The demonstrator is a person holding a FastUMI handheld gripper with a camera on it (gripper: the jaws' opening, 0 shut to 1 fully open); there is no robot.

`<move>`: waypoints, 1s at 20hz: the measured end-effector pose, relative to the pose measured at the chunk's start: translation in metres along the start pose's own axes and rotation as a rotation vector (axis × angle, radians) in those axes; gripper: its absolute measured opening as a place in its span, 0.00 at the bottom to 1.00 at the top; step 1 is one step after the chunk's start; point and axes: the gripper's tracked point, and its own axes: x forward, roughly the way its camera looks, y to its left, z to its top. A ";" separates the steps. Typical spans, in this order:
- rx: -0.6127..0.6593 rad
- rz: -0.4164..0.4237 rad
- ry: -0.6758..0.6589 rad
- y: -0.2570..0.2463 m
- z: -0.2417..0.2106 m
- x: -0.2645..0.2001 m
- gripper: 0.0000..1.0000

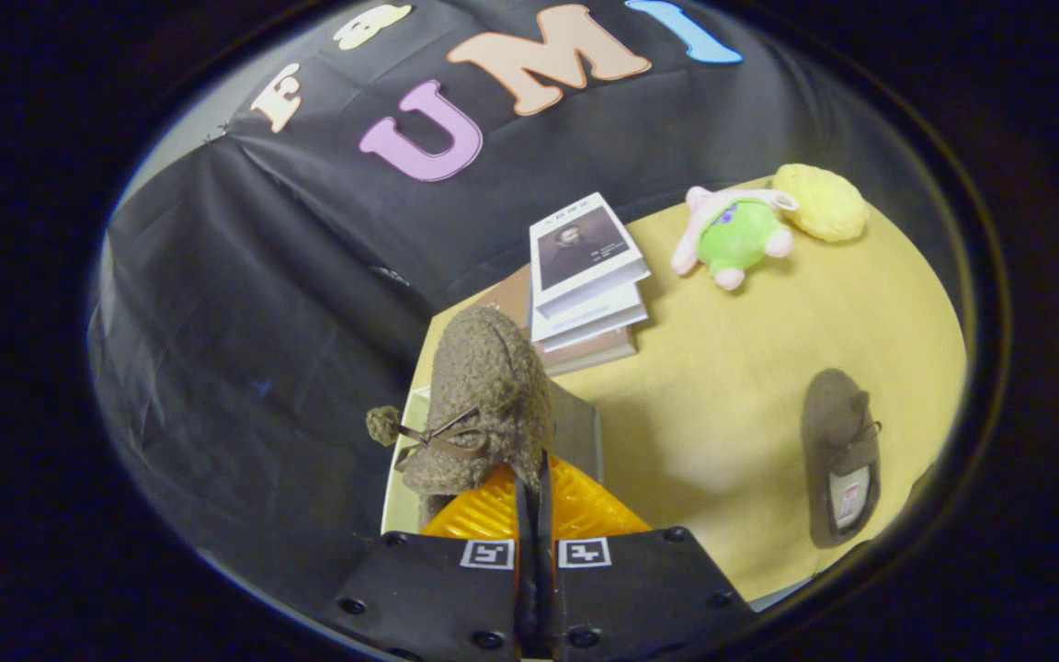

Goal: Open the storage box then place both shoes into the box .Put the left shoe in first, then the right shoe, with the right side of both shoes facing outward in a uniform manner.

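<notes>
Gripper with its fingers drawn nearly together, pinching the rim of a fuzzy brown shoe, which hangs just ahead of the tips with its toe pointing away from them and its bow and pom-pom turned to the left. Behind and under the shoe, close to the fingers, a pale box shows one grey wall and a light edge; whether it stands open, and what it holds, cannot be told, since the shoe covers it. The held shoe's long axis runs forward along the fingers, roughly above the box, so the coming move is judged to be a lowering into it. The second shoe lies well to the right on the table, sole side partly up, long axis also running away from the fingers. Beyond are stacked books and two plush toys.
</notes>
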 end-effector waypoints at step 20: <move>-0.110 -0.144 0.156 0.054 -0.090 0.133 0.04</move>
